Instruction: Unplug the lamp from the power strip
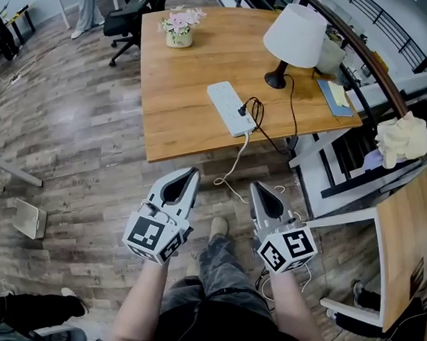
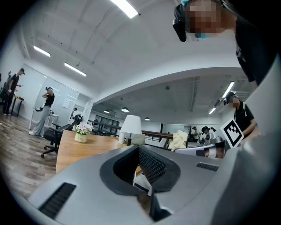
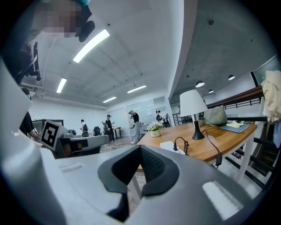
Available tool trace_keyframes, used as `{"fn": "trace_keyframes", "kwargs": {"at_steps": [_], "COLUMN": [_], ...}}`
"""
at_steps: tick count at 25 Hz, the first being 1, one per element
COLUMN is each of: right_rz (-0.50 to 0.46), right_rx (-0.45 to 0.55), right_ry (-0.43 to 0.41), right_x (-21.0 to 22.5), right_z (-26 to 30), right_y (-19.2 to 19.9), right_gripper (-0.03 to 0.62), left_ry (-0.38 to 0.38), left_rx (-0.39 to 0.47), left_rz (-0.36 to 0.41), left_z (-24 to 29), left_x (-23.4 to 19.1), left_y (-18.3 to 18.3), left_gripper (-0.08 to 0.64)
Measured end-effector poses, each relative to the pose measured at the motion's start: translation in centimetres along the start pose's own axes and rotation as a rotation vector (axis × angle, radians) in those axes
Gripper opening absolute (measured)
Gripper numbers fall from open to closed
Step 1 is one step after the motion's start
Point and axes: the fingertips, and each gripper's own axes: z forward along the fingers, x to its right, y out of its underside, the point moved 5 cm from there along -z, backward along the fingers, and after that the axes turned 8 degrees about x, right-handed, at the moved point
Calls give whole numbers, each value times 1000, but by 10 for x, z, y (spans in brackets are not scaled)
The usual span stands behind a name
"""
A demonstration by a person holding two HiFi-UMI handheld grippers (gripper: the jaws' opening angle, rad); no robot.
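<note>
A white power strip (image 1: 227, 107) lies on the wooden table (image 1: 184, 110), with a black plug (image 1: 243, 111) in its near end. The plug's black cable (image 1: 292, 109) runs to a lamp (image 1: 296, 36) with a white shade at the table's right. In the right gripper view the strip (image 3: 169, 145), plug (image 3: 175, 144) and lamp (image 3: 193, 104) lie ahead and to the right. My left gripper (image 1: 192, 175) and right gripper (image 1: 255, 187) are held level over the floor, short of the table's near edge. Both are shut with nothing in them.
A flower pot (image 1: 179, 30) stands at the table's far edge and a blue book (image 1: 335, 96) at its right edge. The strip's white cord (image 1: 232, 173) hangs to the floor. A black office chair (image 1: 126, 23) is behind the table, a railing (image 1: 366, 53) and a wood-topped stand (image 1: 411, 240) to the right.
</note>
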Motion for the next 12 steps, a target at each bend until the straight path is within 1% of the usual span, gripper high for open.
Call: {"fn": "trace_keyframes", "kwargs": {"at_steps": [6, 12], "right_rz": [6, 21], "right_rx": [-37, -77], "right_ry": [-20, -32], "right_x": [29, 61], "right_z": [30, 57], "right_y": [4, 14], "right_gripper": [8, 8], "left_ry": [-11, 6], "left_rx": [-19, -41], "left_rz": [-19, -39], "left_z": [37, 76], "left_x": [-13, -21], "left_y": [17, 33], "left_gripper": [-5, -5]}}
